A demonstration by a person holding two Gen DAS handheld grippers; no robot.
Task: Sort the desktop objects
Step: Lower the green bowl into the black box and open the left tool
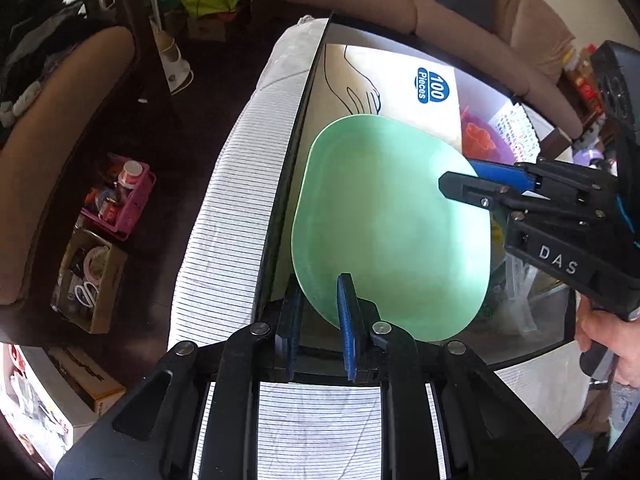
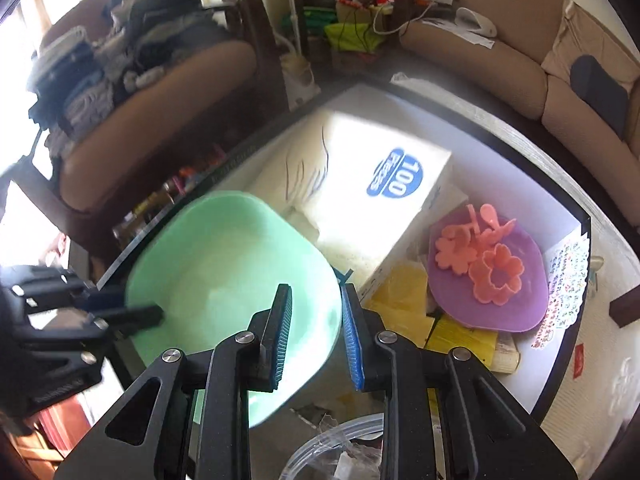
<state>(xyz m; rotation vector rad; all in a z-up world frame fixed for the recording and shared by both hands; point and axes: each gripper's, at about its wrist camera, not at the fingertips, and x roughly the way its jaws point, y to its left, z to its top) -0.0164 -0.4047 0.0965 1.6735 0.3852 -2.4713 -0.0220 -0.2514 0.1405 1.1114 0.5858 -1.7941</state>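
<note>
The left gripper [image 1: 320, 300] pinches the near rim of the green bowl [image 1: 384, 220], one pad inside and one outside. The right gripper [image 2: 314, 320] pinches the rim on the other side the same way. The bowl hangs over the glass table [image 1: 316, 80]. Behind it lies a white box [image 2: 380, 184], and beside that a purple plate [image 2: 488, 280] with pink flower shapes [image 2: 496, 272].

A tan sectional sofa [image 2: 520, 52] curves behind the tabletop, a dark cushion [image 2: 600, 88] resting on its seat. Folded clothes [image 2: 100, 60] pile on a brown armchair [image 1: 60, 140]. On the dark floor, a pink basket [image 1: 124, 200] sits beside a cardboard box [image 1: 92, 280] of oddments.
</note>
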